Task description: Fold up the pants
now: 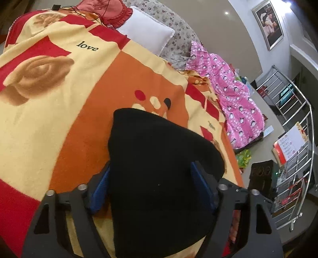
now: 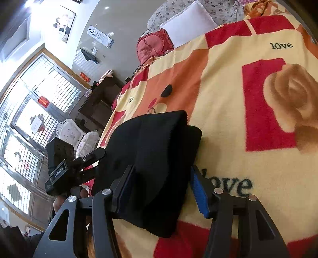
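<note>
The black pants (image 1: 159, 158) lie folded into a thick bundle on the red, orange and cream blanket (image 1: 59, 99). My left gripper (image 1: 150, 165) straddles the bundle's near end, open, with its blue pads (image 1: 101, 186) standing beside the cloth rather than squeezing it. In the right wrist view the same pants (image 2: 159, 142) show stacked layers on the blanket (image 2: 238, 99). My right gripper (image 2: 162, 168) is open around them: the left pad rests against the fabric, and the right blue pad (image 2: 198, 192) stands off it. The left gripper (image 2: 95, 164) shows at the bundle's left side.
A pink penguin-print garment (image 1: 234, 99) lies along the bed's far right edge. A white pillow (image 1: 147, 33) and a red frilled cushion (image 1: 111, 10) sit at the head. A metal railing (image 1: 294, 119) stands beyond the bed; a dark cabinet (image 2: 99, 99) and barred windows (image 2: 39, 99) stand on the other side.
</note>
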Demonstrator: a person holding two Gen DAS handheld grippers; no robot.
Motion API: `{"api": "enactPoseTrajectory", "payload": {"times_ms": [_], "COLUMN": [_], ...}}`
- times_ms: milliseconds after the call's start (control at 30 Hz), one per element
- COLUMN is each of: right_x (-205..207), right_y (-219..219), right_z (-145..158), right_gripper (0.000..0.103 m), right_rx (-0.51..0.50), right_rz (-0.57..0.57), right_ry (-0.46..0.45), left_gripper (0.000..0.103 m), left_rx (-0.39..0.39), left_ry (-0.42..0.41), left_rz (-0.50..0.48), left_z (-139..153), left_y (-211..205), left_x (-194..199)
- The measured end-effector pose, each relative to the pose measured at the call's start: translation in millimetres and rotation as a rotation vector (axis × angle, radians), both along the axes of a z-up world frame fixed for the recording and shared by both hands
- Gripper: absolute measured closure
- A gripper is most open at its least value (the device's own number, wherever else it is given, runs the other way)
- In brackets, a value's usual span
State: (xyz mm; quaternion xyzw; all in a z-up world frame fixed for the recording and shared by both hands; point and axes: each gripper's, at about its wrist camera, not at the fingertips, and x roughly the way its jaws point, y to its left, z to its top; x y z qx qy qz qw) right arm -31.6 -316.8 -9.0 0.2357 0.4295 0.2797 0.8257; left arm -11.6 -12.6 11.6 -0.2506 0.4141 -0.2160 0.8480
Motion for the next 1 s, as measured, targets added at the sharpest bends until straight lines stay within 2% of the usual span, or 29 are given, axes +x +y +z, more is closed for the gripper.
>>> {"api": "enactPoseTrajectory", "payload": {"times_ms": [33,133,200,300,500,600,667,700,733,767,867,900,1000], "right_x": [0.1,-2.5,-6.7,-2.4,39.7,71.2,81.2,83.4,81.8,78.2,57.0,45.1,9.0], "right_y": [-1.5,-0.7,2.6,-3.5,-26.1,-39.9,-46.0,-47.8,-49.6,-51.2,-50.4,-48.3,-40.0], "right_z": [-0.4,3.8,12.5,23.1,39.6,31.0,20.0,15.2,12.3,12.6,23.1,29.0,41.6], "right_gripper": [0.056,0.066,0.071,0.072,0.072,0.072,0.072,0.069,0.067,0.066,0.065,0.063,0.056], "right_rx": [-0.002,-0.027,-0.057,-0.034,-0.022,-0.027,-0.051,-0.06,-0.041,-0.031,-0.07,-0.086,-0.15], "right_rz": [-0.005,-0.005,0.004,-0.002,-0.054,-0.077,-0.103,-0.12,-0.131,-0.147,-0.21,-0.22,-0.249], "right_ry": [0.004,-0.018,-0.07,-0.11,-0.113,-0.07,-0.034,-0.021,-0.017,-0.024,-0.091,-0.132,-0.242], "left_gripper": [0.048,0.063,0.064,0.064,0.064,0.062,0.052,0.05,0.043,0.041,0.041,0.041,0.032], "left_rx": [0.004,0.015,0.027,0.024,0.018,0.065,0.059,0.061,0.079,0.094,0.128,0.148,0.199], "left_ry": [0.002,-0.014,-0.031,-0.043,-0.045,-0.012,-0.001,-0.008,-0.011,-0.014,-0.051,-0.086,-0.148], "left_rz": [0.003,0.014,0.013,0.002,-0.025,-0.036,-0.046,-0.045,-0.043,-0.04,-0.009,0.004,0.037], "left_z": [0.1,5.2,11.5,18.1,23.3,9.2,3.4,3.4,4.0,5.0,13.6,19.0,26.2], "left_y": [-0.3,1.1,-0.8,-6.1,-30.6,-44.7,-49.5,-50.8,-52.3,-53.2,-50.5,-49.6,-50.2], "left_x": [0.3,-1.4,-1.3,12.9,70.1,90.5,92.6,90.9,88.7,86.8,70.0,58.0,29.5]}}
